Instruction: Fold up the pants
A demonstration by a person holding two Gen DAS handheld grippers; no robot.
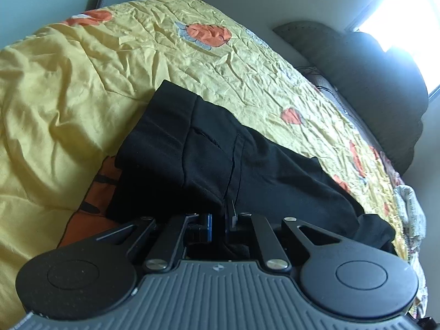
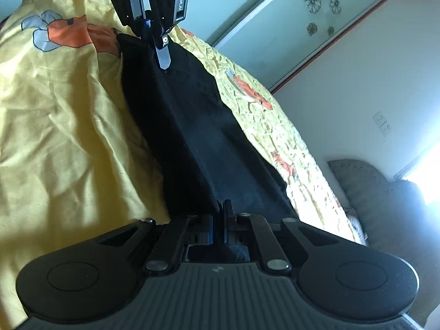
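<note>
Claws both pinched tight on black pants point(image 1: 209, 148), left claw point(image 1: 220, 216), right claw point(image 2: 221, 209), yellow bedspread point(image 1: 68, 88) beneath

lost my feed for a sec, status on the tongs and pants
Left tongs shut on black pants. Right tongs shut on the pants too, cloth stretched between them over the yellow bedspread. Nothing in the way.

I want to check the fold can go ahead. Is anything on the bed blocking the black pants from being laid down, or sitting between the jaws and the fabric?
Nothing visible does. Both the left gripper and right gripper are shut directly on the black pants, and the yellow bedspread around them shows only wrinkles.
</note>
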